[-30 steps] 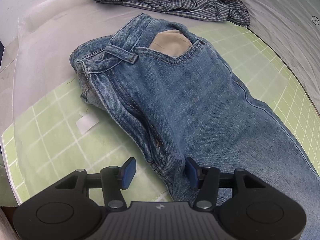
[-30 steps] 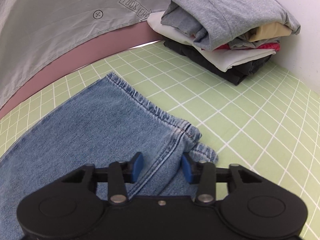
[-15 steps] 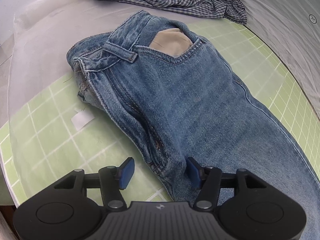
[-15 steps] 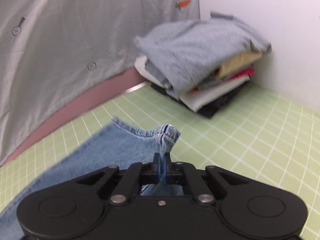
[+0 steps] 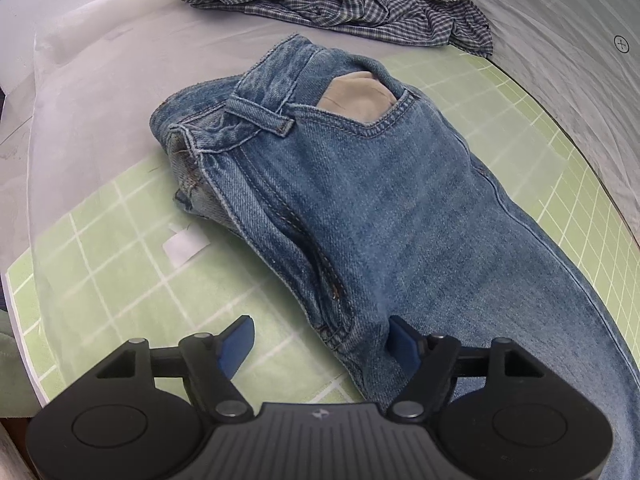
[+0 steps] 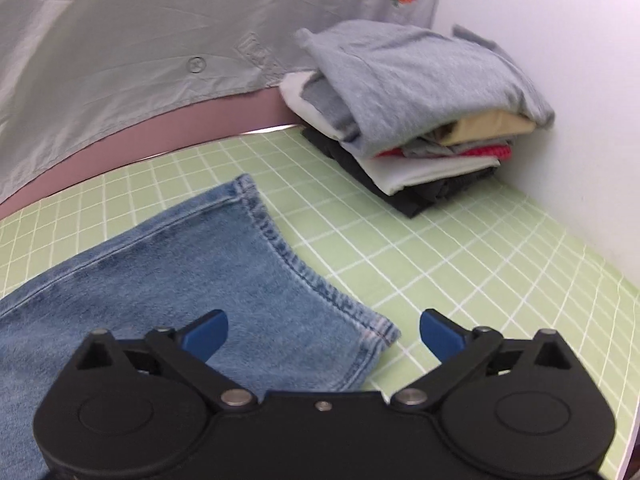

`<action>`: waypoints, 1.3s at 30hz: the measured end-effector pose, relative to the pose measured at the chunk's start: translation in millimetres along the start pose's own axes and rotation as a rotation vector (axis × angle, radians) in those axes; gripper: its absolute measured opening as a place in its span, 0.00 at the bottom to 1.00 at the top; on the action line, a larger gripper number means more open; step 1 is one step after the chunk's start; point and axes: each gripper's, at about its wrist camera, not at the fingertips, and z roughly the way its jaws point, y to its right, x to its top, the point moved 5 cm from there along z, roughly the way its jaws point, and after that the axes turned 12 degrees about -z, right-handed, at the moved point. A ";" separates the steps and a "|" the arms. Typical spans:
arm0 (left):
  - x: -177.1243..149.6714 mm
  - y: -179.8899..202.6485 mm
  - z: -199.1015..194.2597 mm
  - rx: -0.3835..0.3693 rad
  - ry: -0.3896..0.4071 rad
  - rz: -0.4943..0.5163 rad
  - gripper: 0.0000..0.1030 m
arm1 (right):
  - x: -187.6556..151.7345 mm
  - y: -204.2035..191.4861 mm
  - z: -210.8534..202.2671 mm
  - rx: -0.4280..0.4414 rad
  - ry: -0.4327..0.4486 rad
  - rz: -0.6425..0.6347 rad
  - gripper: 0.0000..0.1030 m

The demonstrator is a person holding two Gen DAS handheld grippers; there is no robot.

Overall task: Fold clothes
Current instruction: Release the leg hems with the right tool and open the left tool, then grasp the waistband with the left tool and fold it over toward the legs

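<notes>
My jeans (image 5: 400, 208) look thick, heavy and floppy. Both my left hand-held gripper (image 5: 320, 344) and right hand-held gripper (image 6: 324, 332) are wide apart, holding nothing. I would grab the hem (image 6: 316, 276).

Jeans (image 5: 380, 220) legs cut by frame edge; lower garments in folded stack (image 6: 432, 120) mostly hidden.

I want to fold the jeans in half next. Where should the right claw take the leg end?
Probably at the hem's near corner of the jeans: it lies flat on the mat, between the open right claw fingers. Come in low from the open mat side.
</notes>
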 end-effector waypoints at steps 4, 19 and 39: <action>0.6 -5.6 -4.5 -0.015 0.017 0.000 0.77 | 3.1 -37.0 -3.8 0.113 0.013 -0.051 1.00; 26.3 -45.5 -28.4 -0.181 0.099 -0.201 0.81 | -32.1 -96.4 11.8 0.231 -0.142 -0.057 1.00; 73.6 -66.7 19.2 -0.191 0.104 -0.377 0.85 | -34.9 -98.4 12.0 0.185 -0.107 -0.015 1.00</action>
